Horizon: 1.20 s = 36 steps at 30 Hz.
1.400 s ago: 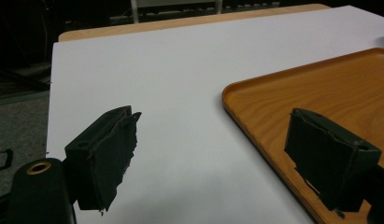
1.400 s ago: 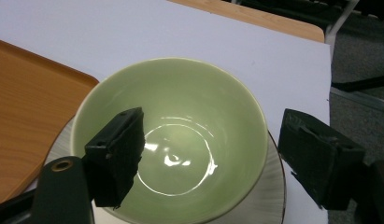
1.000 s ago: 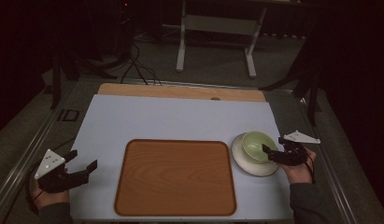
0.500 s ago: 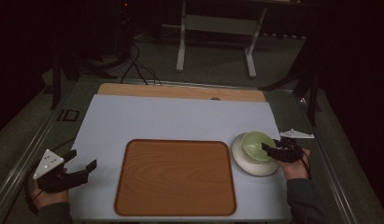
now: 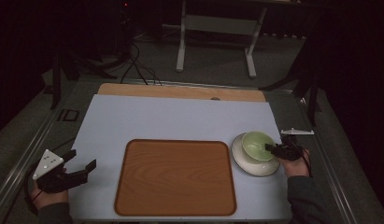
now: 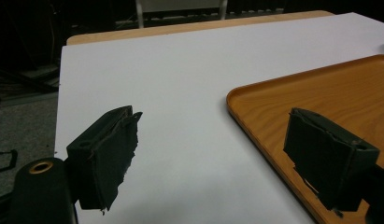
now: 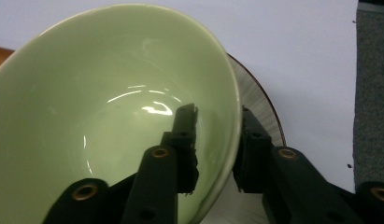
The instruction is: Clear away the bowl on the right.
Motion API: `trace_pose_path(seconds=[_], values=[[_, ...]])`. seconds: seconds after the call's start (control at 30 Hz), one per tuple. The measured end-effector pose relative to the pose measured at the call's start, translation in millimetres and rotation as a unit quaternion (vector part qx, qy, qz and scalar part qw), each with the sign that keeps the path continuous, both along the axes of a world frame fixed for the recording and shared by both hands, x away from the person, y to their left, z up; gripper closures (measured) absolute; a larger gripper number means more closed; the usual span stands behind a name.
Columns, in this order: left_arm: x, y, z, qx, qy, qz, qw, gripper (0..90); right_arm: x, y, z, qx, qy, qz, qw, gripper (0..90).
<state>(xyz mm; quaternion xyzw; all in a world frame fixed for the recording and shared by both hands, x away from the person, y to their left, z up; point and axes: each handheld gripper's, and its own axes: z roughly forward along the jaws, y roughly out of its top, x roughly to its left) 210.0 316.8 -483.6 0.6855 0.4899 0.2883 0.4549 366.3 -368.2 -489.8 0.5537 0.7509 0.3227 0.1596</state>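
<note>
A pale green bowl (image 5: pixel 255 143) (image 7: pixel 110 116) stands on a white saucer (image 5: pixel 255 171) (image 7: pixel 263 112) at the right of the white table. My right gripper (image 5: pixel 269 148) (image 7: pixel 217 113) comes in from the right over the bowl's near rim. One jaw is inside the bowl and the other outside, and they have just been closing, so the pads now clamp the wall. My left gripper (image 5: pixel 81 159) (image 6: pixel 208 140) hovers open over the table's left front, with nothing between its fingers.
A wooden tray (image 5: pixel 175 141) (image 6: pixel 255 88) lies in the middle front, between the two grippers, and nothing is on it. The white mat (image 5: pixel 180 116) stretches behind it to a wooden strip at the far edge. Metal rails run along both sides of the table.
My right gripper has slid left and down onto the bowl's rim, and its jaws have narrowed around the wall. The left gripper has kept still.
</note>
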Motion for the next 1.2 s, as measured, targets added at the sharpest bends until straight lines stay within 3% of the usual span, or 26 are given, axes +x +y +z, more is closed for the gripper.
trace_pose_path(seconds=[0.2,0.6,0.97,1.2], values=[[-0.5,0.5,0.1,0.001,-0.001,0.000,1.0000,17.1,3.0,0.3,-0.8,0.007,0.021,-0.011,0.9997,77.5],[-1.4,0.8,0.3,0.002,-0.002,0.003,1.0000,17.3,7.3,6.3,0.9,0.008,0.055,-0.005,0.9984,80.6],[-1.7,1.1,0.4,0.003,-0.002,0.003,1.0000,17.3,9.9,12.0,1.4,0.015,0.074,0.000,0.9971,83.5],[-1.7,1.4,0.3,0.002,-0.002,0.003,1.0000,17.3,7.5,11.3,0.7,0.028,0.068,-0.006,0.9973,83.6]])
